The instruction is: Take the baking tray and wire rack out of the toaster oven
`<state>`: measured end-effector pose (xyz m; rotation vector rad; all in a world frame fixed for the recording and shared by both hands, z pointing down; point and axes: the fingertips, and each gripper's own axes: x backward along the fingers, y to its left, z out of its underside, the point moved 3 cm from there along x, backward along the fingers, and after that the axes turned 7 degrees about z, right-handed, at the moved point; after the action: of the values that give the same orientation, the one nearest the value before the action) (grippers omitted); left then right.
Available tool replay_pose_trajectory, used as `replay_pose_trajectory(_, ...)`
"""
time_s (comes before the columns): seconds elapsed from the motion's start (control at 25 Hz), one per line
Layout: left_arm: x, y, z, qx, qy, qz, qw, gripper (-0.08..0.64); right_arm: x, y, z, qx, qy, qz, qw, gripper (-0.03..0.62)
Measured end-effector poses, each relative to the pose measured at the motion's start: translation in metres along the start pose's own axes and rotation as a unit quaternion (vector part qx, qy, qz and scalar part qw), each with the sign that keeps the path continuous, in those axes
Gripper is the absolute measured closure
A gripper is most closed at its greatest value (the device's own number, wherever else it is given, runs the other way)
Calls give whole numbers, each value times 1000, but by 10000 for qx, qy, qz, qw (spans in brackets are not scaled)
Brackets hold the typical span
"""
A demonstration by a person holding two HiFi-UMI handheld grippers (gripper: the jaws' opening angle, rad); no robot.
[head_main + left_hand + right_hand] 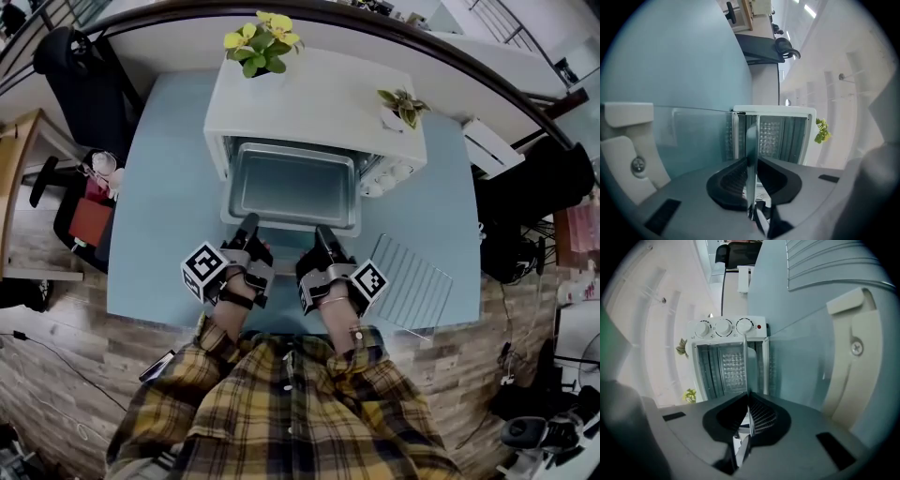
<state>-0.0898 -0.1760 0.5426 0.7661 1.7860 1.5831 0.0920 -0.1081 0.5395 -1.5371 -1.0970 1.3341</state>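
The left gripper (248, 222) was clamped tight on the front edge of the baking tray (291, 183). In the left gripper view, the thin metal edge stood right between the two black pads (736, 176), and both pads pressed on it. The right gripper (322, 232) bit the same front edge too, just beside the left one, at its 3 o'clock. Its jaws were squeezed almost together on the thin metal.

The baking tray stuck part way out of the white toaster oven (309, 94), which sat at 12 o'clock from both grippers. The tray looked bare inside. The oven's glass door (693, 136) hung open under the tray.

The wire rack (412, 281) lay flat on the blue table (159, 234), at 4 o'clock from the right gripper and apart from the oven. The oven's knobs (723, 326) were on its 3 o'clock side. On the oven top stood a plant with yellow flowers (262, 42) at 11 o'clock and a small green plant (403, 105) at 2 o'clock.
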Motion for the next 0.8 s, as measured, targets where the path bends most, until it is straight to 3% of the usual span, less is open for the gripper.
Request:
replay_pose_trajectory(0.16, 13, -2, 7, -153, 108, -61, 9998, 502, 14, -1, 4, -44, 80, -32, 10000, 571)
replay_pose_trajectory(0.4, 38, 3, 16, -25, 89, -221, 9997, 505, 37, -7, 14, 60, 248, -15, 9997, 572)
replay_pose_trajectory(0.8, 78, -12, 63, -129, 299, -31, 9995, 503, 104, -16, 11, -145, 384, -97, 9991, 574)
